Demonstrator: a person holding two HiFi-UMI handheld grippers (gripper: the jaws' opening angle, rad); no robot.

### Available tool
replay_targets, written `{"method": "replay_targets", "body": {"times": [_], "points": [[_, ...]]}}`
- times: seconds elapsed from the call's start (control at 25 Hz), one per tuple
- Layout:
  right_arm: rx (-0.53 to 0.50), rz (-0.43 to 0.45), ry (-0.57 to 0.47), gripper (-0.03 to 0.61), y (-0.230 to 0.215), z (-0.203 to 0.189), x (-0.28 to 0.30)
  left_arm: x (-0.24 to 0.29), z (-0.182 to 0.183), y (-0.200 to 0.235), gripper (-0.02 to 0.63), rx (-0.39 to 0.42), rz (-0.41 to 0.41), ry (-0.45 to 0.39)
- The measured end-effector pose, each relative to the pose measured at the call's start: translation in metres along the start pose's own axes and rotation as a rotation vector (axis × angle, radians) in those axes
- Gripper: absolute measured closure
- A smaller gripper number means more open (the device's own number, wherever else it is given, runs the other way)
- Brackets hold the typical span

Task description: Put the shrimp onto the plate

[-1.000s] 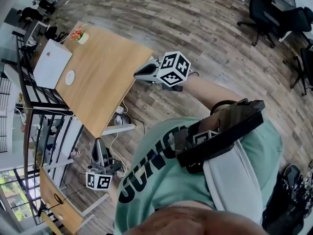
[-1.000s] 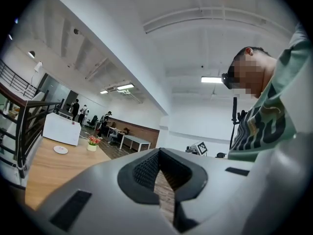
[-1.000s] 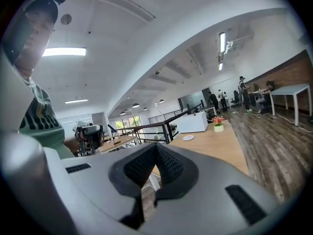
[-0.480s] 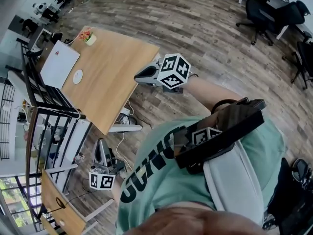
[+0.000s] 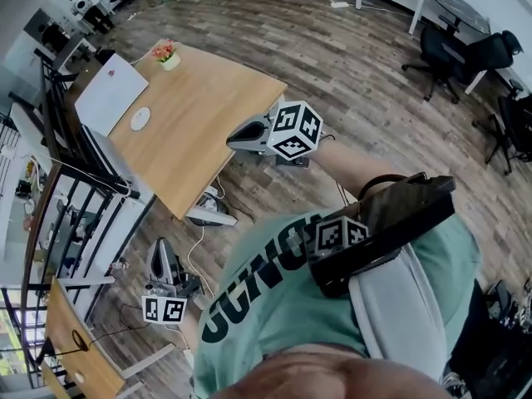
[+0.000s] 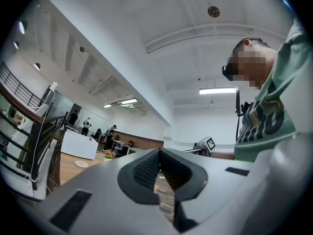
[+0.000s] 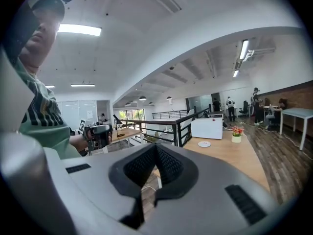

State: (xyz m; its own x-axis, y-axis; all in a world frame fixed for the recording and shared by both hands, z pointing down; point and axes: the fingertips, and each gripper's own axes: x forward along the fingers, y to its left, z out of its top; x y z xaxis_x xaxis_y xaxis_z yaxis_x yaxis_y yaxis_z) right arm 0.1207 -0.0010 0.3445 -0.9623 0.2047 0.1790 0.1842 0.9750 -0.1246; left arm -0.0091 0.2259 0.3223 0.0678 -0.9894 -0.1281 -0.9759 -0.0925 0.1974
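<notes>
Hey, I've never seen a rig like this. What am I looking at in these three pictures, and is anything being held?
A person holds a hand tool with two jaws in each hand. One picture comes from a camera on the head, looking down. It shows the left gripper and right gripper, away from the wooden table. The other two come from cameras on the tools, looking along their jaws. On the table are a white box, a plate and a flower pot. Both pairs of jaws are together and hold nothing. No shrimp shows.

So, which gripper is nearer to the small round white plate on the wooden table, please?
Right. The right gripper hovers off the wooden table's near edge, across from the white plate; the left gripper hangs farther back beside the person.
</notes>
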Motion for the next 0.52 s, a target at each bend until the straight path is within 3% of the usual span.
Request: {"method": "replay_targets", "body": {"times": [0.52], "points": [[0.001, 0.033, 0.001, 0.574, -0.033, -0.002, -0.013, 0.036, -0.01, -0.018, 0.607, 0.0, 0.002, -0.01]]}}
